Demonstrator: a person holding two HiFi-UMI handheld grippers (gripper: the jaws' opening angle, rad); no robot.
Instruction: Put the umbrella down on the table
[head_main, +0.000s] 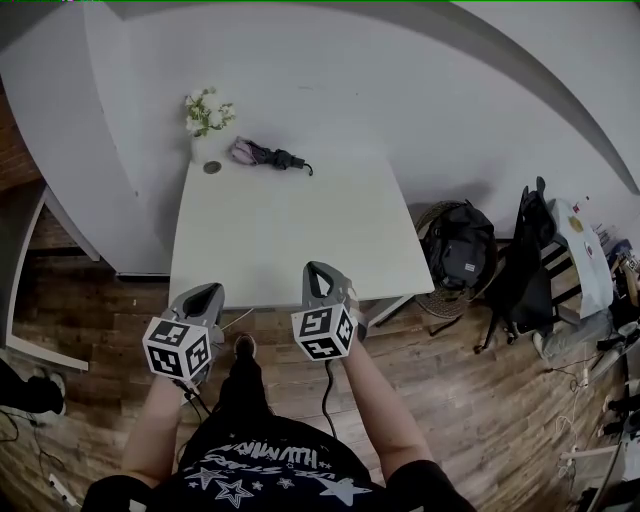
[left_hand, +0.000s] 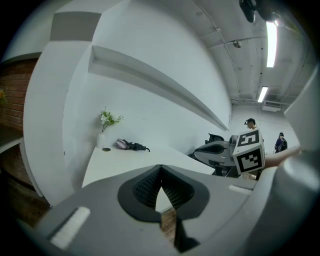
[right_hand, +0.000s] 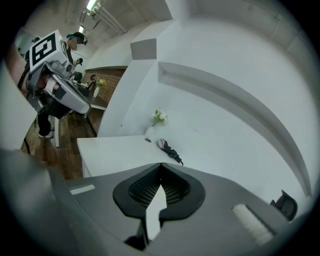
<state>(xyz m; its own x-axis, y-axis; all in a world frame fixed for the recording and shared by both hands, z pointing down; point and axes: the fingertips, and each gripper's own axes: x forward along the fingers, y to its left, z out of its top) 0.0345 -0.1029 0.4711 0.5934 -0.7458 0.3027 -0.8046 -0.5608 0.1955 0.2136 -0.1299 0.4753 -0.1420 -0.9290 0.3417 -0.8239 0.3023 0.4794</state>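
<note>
A folded pink and black umbrella (head_main: 266, 155) lies on the far side of the white table (head_main: 290, 240), near the wall. It shows small in the left gripper view (left_hand: 131, 145) and in the right gripper view (right_hand: 168, 149). My left gripper (head_main: 205, 294) hangs just off the table's near edge, its jaws shut and empty. My right gripper (head_main: 318, 270) sits over the near edge, also shut with nothing in it. Both are far from the umbrella.
A white vase of flowers (head_main: 205, 120) and a small round dark object (head_main: 212, 167) stand at the table's far left corner. A black backpack (head_main: 458, 248) in a basket and a dark chair (head_main: 525, 262) sit to the right on the wooden floor.
</note>
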